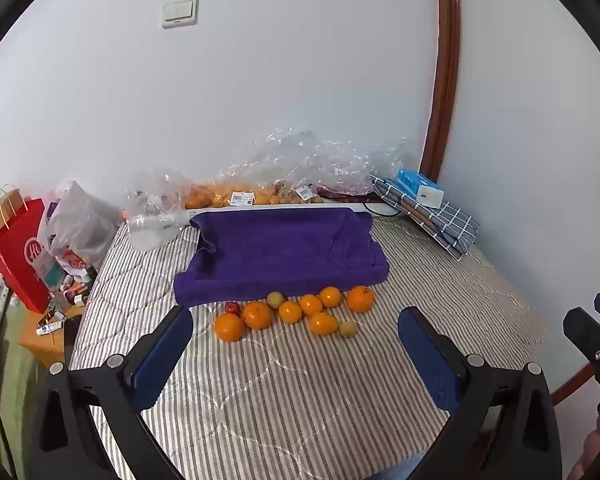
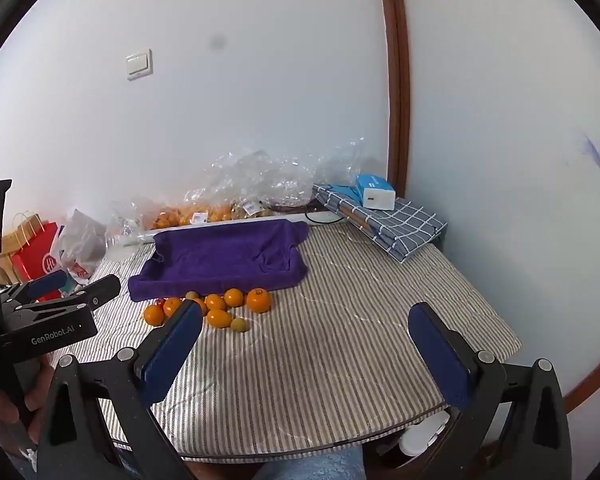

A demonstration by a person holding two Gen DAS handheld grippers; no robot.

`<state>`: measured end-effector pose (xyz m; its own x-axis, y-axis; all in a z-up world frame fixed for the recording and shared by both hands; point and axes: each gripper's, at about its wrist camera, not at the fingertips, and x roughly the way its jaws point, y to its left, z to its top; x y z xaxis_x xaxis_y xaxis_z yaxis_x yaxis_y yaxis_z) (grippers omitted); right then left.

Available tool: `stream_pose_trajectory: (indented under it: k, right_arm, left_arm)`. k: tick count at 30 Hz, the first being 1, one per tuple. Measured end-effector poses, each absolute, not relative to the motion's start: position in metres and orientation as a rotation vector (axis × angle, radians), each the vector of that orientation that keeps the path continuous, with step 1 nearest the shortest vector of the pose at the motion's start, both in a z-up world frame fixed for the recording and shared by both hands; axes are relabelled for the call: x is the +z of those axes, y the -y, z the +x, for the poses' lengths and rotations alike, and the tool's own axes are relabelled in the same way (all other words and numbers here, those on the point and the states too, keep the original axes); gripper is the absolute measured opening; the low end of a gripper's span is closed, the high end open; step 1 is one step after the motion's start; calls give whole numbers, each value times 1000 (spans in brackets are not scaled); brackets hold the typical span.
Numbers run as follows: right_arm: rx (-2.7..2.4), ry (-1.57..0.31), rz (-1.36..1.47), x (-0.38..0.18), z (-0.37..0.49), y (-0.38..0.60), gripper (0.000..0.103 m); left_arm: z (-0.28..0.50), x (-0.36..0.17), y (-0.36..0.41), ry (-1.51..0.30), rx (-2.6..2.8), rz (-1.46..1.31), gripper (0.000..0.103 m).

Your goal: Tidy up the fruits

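Several oranges (image 1: 257, 314) lie in a loose cluster on the striped bed cover, with a small red fruit (image 1: 232, 307) and two small greenish fruits (image 1: 275, 299) among them. Behind them lies a purple towel shaped like a tray (image 1: 280, 252). My left gripper (image 1: 296, 328) is open and empty, held back from the fruits. My right gripper (image 2: 306, 322) is open and empty, to the right of the fruit cluster (image 2: 216, 308). The purple towel (image 2: 224, 260) shows there too. The left gripper (image 2: 76, 284) appears at the left edge of the right wrist view.
Clear plastic bags with more oranges (image 1: 220, 196) lie along the wall. A folded checked cloth with a blue box (image 1: 424, 204) sits at the back right. A red paper bag (image 1: 20, 252) and clutter stand on a low table to the left. The bed's front edge (image 2: 300, 452) is close.
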<state>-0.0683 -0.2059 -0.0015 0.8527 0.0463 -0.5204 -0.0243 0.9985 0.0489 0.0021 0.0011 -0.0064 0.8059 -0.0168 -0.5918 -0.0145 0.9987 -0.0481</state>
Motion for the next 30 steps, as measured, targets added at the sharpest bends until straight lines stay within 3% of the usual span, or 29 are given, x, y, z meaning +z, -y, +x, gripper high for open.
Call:
stream_pose_trajectory:
  k: [30]
  right_arm:
    - [39, -546, 51, -15, -69, 205, 102]
  left_arm:
    - [-5, -6, -12, -635, 23, -68, 103]
